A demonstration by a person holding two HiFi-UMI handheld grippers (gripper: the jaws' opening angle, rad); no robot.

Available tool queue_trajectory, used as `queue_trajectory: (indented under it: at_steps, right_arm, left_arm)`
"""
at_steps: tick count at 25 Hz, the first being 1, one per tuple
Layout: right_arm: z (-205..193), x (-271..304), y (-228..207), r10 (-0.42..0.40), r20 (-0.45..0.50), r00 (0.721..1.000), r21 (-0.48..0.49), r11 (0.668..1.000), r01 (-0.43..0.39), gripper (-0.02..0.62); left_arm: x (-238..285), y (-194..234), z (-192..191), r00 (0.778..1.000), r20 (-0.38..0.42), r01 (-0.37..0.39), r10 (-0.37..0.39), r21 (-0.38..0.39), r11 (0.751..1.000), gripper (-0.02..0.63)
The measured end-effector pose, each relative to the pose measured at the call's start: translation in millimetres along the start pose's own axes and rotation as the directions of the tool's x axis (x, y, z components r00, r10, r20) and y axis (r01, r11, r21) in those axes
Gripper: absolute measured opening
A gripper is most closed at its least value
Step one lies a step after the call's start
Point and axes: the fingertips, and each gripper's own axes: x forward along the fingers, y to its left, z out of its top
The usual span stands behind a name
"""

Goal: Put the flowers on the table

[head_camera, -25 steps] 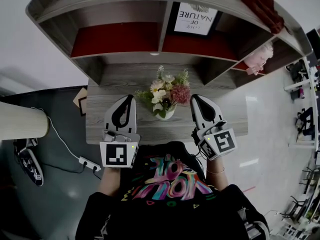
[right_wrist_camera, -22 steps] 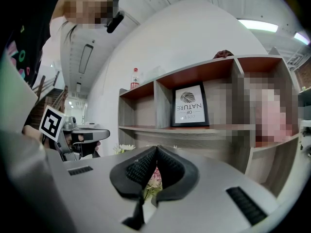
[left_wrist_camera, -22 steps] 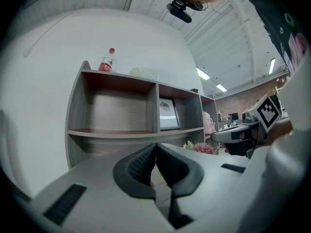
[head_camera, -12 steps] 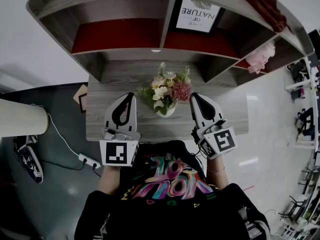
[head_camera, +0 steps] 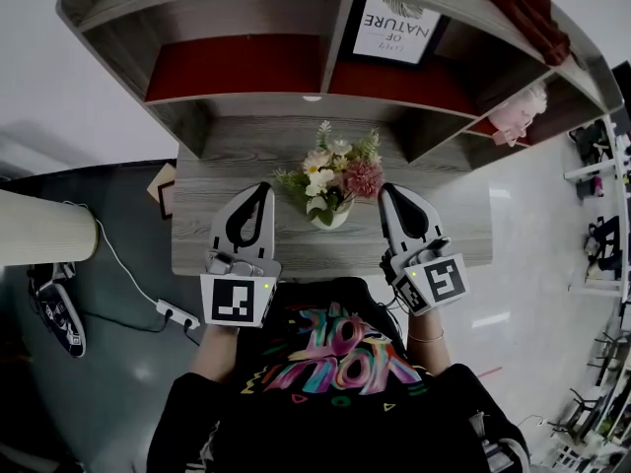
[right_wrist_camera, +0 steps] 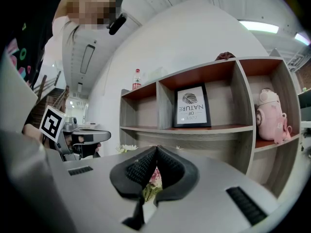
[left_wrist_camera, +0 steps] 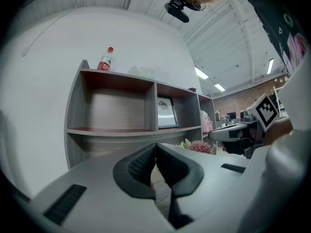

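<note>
- One broad shelf unit (head_camera: 325, 106) is the largest thing here. It is made of grey wood-grain boards with dark red shelf surfaces, and uprights split it into open rectangular bays.
- Below it is the counter (head_camera: 222, 170), a flat slab in the same streaked grey grain with a straight front edge.
- The left gripper (head_camera: 261, 187) is a smooth pale-grey plastic wedge that tapers forward. A cube with square black-and-white markers sits at its back end. Its fingers (left_wrist_camera: 138, 166) have dark ribbed rubber pads, which meet at the tips with nothing between them.
- The right gripper (head_camera: 386, 188) has the same shape and finish. Its fingers (right_wrist_camera: 141, 168) are also pressed together at the tips and hold nothing. Blossoms show only through the oval gap behind the pads.
- The flowers (head_camera: 335, 170) stand on the counter between the two gripper tips, just beside each and gripped by neither. They form a loose bunch of cream, white and pink heads with green leaves, set in a small round white vase (head_camera: 336, 219).
- A framed print (head_camera: 396, 30), rectangular with a dark border, leans in an upper bay.
- A pink rounded object (right_wrist_camera: 273, 115) sits in the right-hand bay.
- A small red-capped bottle (left_wrist_camera: 105, 59) stands upright on top of the unit.
</note>
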Motion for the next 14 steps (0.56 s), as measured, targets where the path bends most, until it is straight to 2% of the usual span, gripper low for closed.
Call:
queue_trajectory:
  at_steps: [14]
  right_arm:
    - [0.3, -5.6, 3.3, 0.002, 0.003, 1.000, 0.005, 1.000, -0.002, 0.016]
  left_arm:
    - [-3.5, -1.5, -2.6, 1.000, -0.009, 0.014, -0.014, 0.009, 1.000, 0.025]
